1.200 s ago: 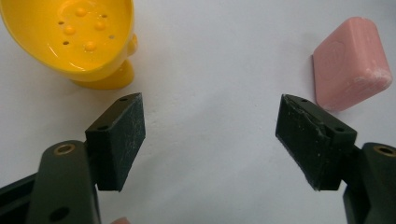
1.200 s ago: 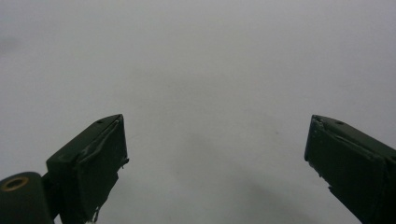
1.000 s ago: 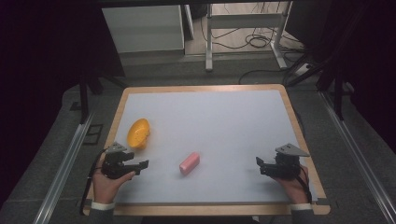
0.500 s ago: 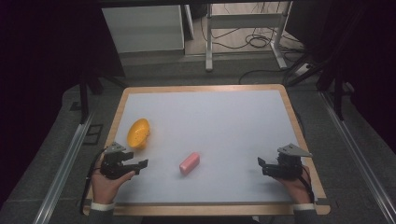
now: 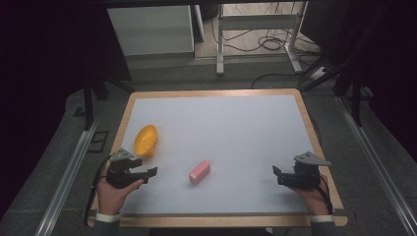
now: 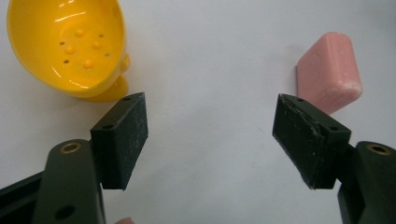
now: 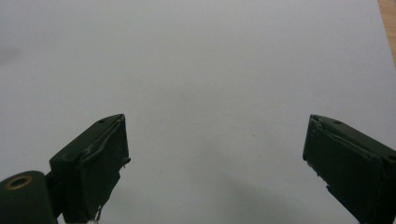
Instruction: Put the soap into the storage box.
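The work in hand seems to be bringing the pink soap bar (image 5: 199,171) to the yellow soap dish (image 5: 146,139), and no grasp is made yet. The soap lies flat on the white bench (image 5: 236,128), near its front middle, well apart from the dish, which stands toward the left edge. To do this step well, I think the left gripper (image 5: 147,172) should go to the soap with its jaws on the two long sides, come low, and close only when the bar sits fully between them, because soap may slip. This gripper rests low near the front left corner, its jaws spread wide with nothing between them; in the left gripper view the dish (image 6: 70,46) and the soap (image 6: 329,72) lie ahead of it. The right gripper (image 5: 277,174) waits near the front right edge, pointing inward, its jaws also released and empty.
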A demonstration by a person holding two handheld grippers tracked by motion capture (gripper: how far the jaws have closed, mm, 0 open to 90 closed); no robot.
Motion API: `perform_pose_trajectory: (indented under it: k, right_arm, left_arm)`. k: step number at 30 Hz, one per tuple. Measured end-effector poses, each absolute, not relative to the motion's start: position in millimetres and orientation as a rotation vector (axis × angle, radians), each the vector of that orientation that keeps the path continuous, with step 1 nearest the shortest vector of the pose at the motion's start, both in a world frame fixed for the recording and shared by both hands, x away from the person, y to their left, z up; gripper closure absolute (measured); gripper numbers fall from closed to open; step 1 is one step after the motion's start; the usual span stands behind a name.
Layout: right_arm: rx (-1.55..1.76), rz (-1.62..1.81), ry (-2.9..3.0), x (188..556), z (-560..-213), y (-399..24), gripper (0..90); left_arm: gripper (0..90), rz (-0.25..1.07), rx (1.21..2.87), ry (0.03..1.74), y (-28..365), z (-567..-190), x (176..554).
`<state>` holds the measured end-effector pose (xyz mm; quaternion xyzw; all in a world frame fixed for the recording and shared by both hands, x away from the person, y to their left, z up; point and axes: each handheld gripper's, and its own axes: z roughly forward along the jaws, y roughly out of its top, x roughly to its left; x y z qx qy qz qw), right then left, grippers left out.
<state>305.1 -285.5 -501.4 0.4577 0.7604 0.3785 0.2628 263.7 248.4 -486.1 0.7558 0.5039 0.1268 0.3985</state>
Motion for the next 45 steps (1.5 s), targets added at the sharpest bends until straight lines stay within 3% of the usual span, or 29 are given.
perform_pose_trajectory:
  k: [45]
  right_arm:
    - [1.21,1.029,2.04,301.6,-496.0,-288.8,6.5]
  left_arm:
    - [26.4,0.333,1.991,1.183,209.0,-462.9,271.7]
